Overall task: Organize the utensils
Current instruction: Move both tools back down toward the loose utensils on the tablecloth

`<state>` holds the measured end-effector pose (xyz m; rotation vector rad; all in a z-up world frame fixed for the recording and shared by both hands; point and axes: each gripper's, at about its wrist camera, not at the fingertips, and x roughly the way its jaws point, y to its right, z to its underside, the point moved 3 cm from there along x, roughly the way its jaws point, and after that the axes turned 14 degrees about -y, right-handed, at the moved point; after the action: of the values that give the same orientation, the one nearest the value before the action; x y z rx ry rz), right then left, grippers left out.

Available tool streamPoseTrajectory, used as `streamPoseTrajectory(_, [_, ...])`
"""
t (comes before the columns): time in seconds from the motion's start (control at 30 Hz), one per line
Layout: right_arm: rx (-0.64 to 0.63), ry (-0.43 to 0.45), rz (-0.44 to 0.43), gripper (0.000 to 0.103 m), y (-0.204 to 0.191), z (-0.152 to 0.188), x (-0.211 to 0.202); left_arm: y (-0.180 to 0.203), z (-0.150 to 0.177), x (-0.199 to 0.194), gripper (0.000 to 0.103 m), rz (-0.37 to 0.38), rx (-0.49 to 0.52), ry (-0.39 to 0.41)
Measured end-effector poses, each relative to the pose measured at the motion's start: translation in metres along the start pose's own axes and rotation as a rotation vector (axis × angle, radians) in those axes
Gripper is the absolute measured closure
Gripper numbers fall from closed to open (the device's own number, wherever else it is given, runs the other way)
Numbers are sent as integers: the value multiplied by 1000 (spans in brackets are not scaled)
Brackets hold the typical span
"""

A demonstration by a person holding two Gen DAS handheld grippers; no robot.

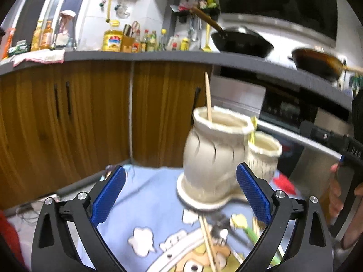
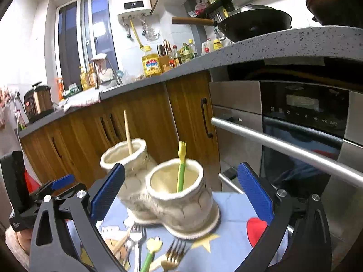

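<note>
1. Pots are standing two together on one shared base: the tall pot (image 2: pixel 127 158) on the left is holding one wooden stick (image 2: pixel 128 131), and the short pot (image 2: pixel 179 195) beside it is holding one green-and-yellow utensil (image 2: pixel 180 167).
2. Loose utensils are lying on the blue cloth (image 2: pixel 231 215) in front of the pots: two forks (image 2: pixel 136 233) and a second green utensil (image 2: pixel 150 251), partly cut off and blurred.
3. The left gripper (image 1: pixel 181 195) is standing apart, clamping nothing; chopsticks (image 1: pixel 207 238) are lying blurred between its jaws.
4. The right gripper (image 2: pixel 180 195) is also gaping wide, empty, with the short pot showing between its pads.
</note>
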<state>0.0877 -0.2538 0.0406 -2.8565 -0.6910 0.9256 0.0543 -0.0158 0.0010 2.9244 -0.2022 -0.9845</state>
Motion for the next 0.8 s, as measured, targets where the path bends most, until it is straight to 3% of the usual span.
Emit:
streamPoseTrajectory(0.23, [-14, -120, 31, 5, 3, 39, 7, 11, 27, 8, 6, -25, 65, -113])
streamPoseTrajectory(0.53, [-6, -364, 25, 5, 6, 82, 38, 9, 52, 18, 6, -117, 67, -260])
streamPoseTrajectory(0.8, [-62, -433, 39, 5, -6, 95, 49, 8, 69, 37, 8, -155, 111, -391])
